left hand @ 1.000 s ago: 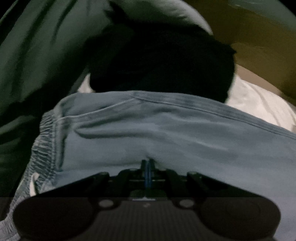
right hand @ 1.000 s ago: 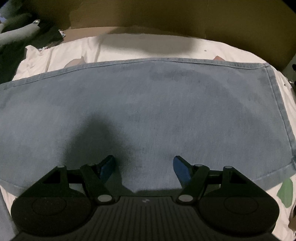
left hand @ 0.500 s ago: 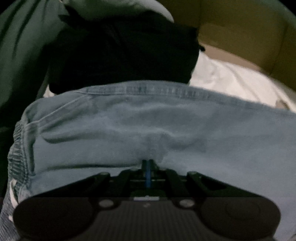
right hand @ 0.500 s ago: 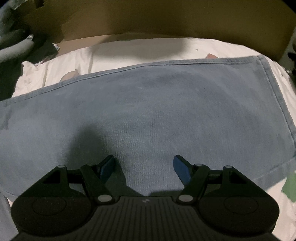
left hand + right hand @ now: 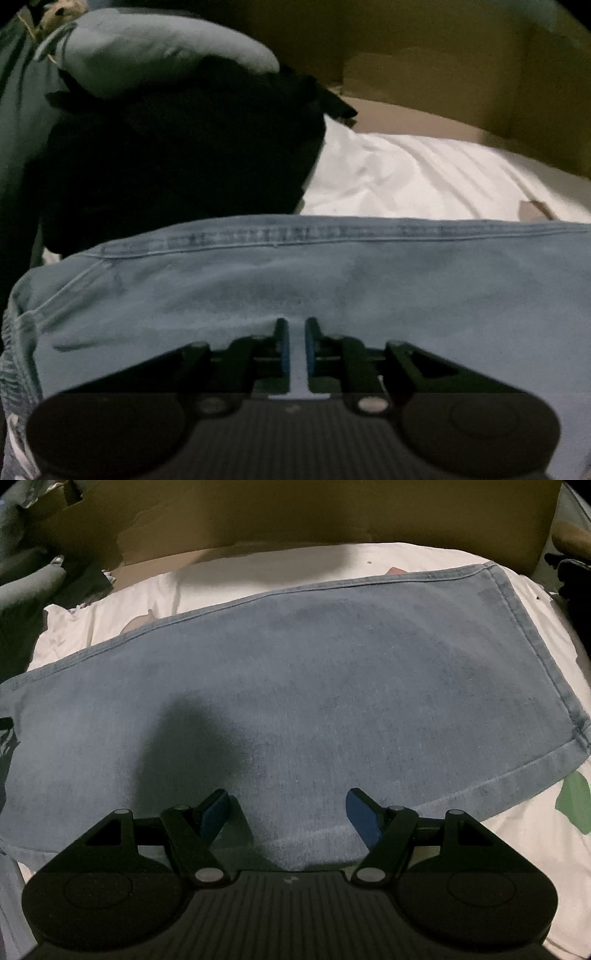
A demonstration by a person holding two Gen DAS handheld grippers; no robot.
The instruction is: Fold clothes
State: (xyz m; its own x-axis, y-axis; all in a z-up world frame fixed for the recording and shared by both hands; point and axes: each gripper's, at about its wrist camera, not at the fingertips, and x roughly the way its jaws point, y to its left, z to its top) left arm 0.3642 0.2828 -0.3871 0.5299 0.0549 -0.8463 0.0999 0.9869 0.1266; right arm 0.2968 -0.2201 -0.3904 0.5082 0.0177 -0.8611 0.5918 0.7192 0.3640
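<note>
Left hand-held gripper [image 5: 294, 326], jaws just parting to a narrow gap, releases the jeans [image 5: 295, 701] on the sheet [image 5: 258, 565]; right hand-held gripper [image 5: 288, 805] gapes wide, empty.

Jeans [image 5: 314, 686] lie spread flat across a sheet [image 5: 258, 568], their hemmed end to the right and their long seam [image 5: 332, 232] running along the far edge. Behind the sheet stands a cardboard wall [image 5: 295, 513]. At the left, a dark garment [image 5: 177, 158] sits on the sheet just beyond the jeans' far edge, with another folded garment [image 5: 155, 48] on top of it. The sheet shows bare beyond the seam and past the hem at the near right
</note>
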